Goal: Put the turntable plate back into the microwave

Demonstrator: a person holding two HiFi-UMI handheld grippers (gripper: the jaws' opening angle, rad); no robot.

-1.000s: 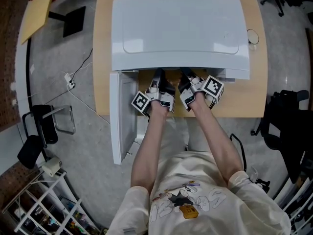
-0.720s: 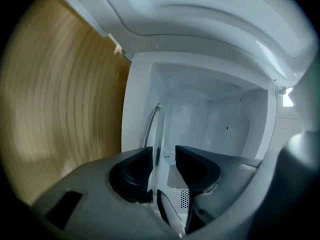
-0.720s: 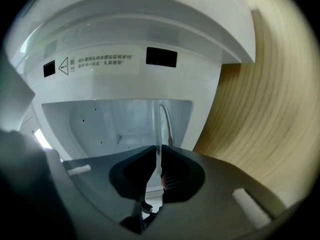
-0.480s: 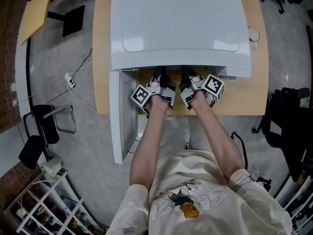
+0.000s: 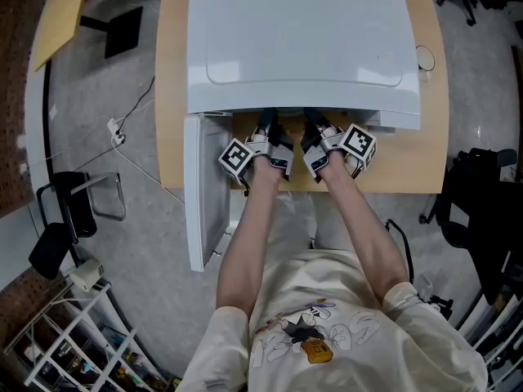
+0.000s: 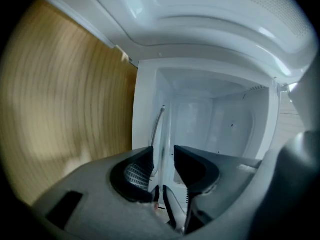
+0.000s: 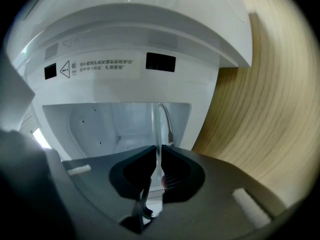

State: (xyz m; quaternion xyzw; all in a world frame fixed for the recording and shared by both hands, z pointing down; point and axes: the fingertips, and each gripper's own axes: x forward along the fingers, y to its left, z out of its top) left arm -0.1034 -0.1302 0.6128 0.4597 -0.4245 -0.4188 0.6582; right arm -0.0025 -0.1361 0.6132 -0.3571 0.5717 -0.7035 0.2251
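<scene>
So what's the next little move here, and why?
Probably ease the turntable plate deeper into the microwave: the jaws of the right gripper clamp its rim, those of the left gripper have just closed further on it, both at the microwave's opening.

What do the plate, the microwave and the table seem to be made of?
Microwave: glossy white shell, painted metal or plastic, unclear.
Plate: probably clear glass; you see through it.
Table: pale wood-look top with grain; maybe laminate.
</scene>
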